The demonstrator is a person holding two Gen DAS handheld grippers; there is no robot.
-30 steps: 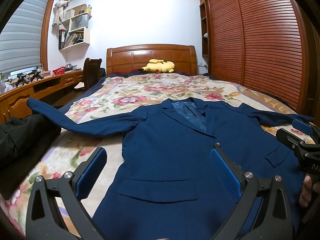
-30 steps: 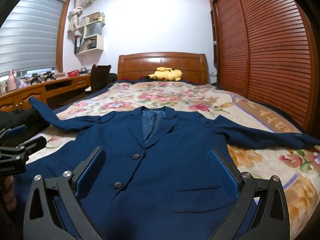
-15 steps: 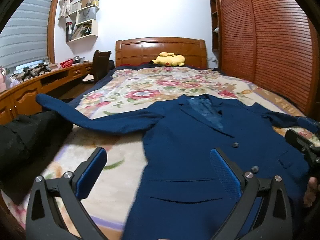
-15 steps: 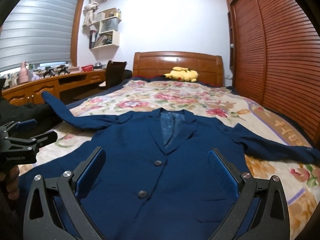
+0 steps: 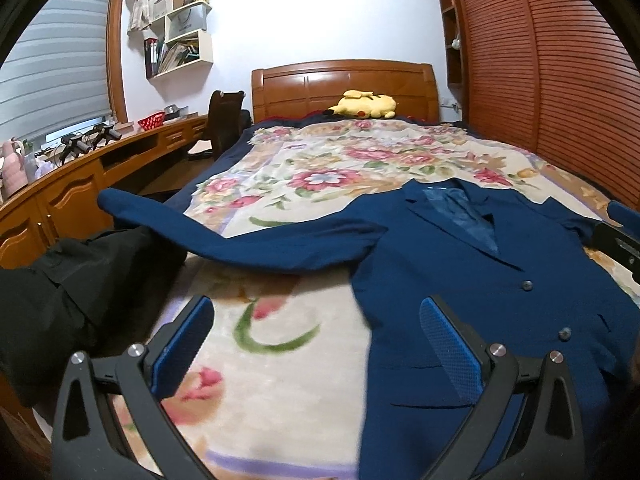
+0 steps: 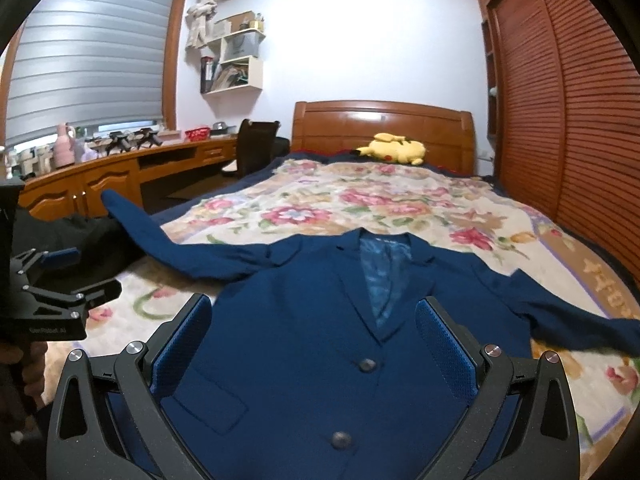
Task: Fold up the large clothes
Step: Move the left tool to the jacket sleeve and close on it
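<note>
While your two grippers hang over the foot of the bed, both sets of fingers stand wide apart with nothing between them.

Left gripper (image 5: 316, 344): its blue pads (image 5: 450, 350) straddle the jacket's left edge. The pad at 3 o'clock sits over navy cloth, the pad at 9 o'clock over bare floral blanket (image 5: 320, 176). No contact with the fabric that can be made out.

Right gripper (image 6: 314, 342): centred over the jacket's front, the upper button (image 6: 367, 365) just below the gap, the lower button (image 6: 341, 440) at 6 o'clock.

Navy jacket (image 6: 320, 360): lies face up and flat on the blanket, collar toward the headboard (image 6: 380, 124) at 12 o'clock, both buttons apparently fastened, lining showing at the neck. One sleeve (image 5: 240, 240) runs out toward 9 o'clock and reaches over a heap of black clothing (image 5: 68, 292) at the bed's edge. The other sleeve (image 6: 580, 320) runs toward 3 o'clock across the blanket.

From the right wrist view your left gripper shows at 9 o'clock, with your hand (image 6: 34, 364) under it.

Surroundings: yellow plush toy (image 6: 394, 148) against the headboard, wooden desk (image 6: 120, 172) at 10 o'clock, slatted wardrobe doors (image 6: 568, 120) at 2 o'clock.
</note>
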